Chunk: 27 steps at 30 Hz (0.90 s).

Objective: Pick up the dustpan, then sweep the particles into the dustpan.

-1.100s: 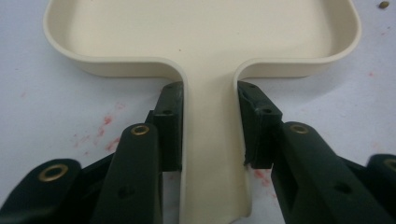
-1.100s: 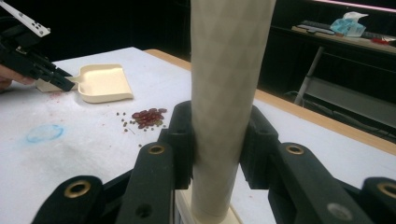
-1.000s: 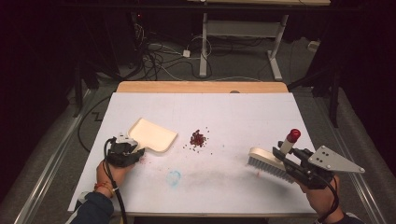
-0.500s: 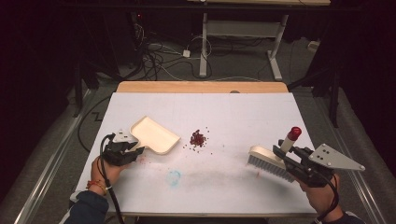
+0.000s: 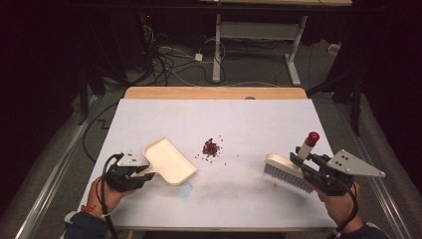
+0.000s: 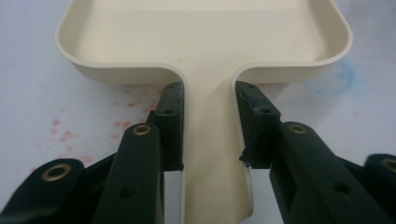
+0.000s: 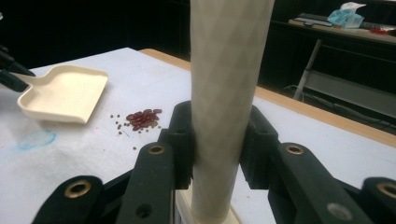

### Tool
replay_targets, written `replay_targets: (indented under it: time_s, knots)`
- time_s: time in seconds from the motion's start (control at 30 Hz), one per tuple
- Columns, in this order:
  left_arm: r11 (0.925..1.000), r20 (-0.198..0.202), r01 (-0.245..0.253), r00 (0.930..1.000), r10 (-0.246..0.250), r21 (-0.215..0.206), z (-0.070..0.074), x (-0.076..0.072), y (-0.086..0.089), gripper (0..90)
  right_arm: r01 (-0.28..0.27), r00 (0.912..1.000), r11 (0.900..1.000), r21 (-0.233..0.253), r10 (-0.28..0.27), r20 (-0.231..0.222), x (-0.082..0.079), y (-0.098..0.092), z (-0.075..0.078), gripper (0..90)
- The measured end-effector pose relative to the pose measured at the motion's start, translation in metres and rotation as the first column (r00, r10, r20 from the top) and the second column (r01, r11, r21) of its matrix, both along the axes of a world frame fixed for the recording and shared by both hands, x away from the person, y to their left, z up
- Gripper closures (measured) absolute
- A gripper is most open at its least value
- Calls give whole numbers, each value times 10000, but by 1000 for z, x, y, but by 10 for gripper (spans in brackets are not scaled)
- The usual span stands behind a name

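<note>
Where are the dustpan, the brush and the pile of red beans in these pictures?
dustpan (image 5: 166, 160): high view, on its flat cream tray.
brush (image 5: 286, 172): high view, on its bristle head.
pile of red beans (image 5: 210, 147): high view, on the middle of the heap.

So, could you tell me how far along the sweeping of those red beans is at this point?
Done: both tools are picked up. The left gripper is shut on the dustpan handle, and the right gripper is shut on the brush handle. In hand: pan and brush sit on either side of the beans, neither touching them. Left: all the sweeping, since the pile and its stray bits lie on the table and the pan is empty.
</note>
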State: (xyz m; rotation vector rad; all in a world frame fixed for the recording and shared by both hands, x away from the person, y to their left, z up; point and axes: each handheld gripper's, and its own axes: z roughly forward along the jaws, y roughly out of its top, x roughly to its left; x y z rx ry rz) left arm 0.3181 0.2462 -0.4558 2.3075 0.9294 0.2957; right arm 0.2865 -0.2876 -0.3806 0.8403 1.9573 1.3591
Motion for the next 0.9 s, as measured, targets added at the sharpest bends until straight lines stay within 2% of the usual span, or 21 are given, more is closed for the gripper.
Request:
replay_targets:
  time_s: [0.13, 0.2, 0.47, 0.6, 0.73, 0.9]
  knots:
    - [9981, -222, 502, 9985, -495, 362, -4, -4, -11, 640, -119, 9999, 9999, -78, 118, -70, 5, 5, -2, 700]
    - [9978, -243, 591, 9980, -584, 303, -5, -5, -14, 640, -162, 9998, 9998, -105, 162, -82, 6, 7, -3, 701]
    - [9964, -165, 713, 9974, -706, 448, -4, -6, -19, 639, -244, 9997, 9997, -38, 243, -78, 8, 11, -2, 701]
    - [9960, -231, 806, 9965, -798, 374, -7, -6, -22, 639, -275, 9996, 9996, -22, 276, 20, 12, 13, 0, 701]
    - [9960, -268, 799, 9965, -789, 410, -8, -6, -22, 638, -252, 9997, 9997, -2, 252, -22, 19, 16, 1, 701]
    - [9955, -328, 833, 9961, -819, 453, -8, -5, -22, 638, -76, 10000, 10000, 4, 76, -39, 35, 23, 2, 701]
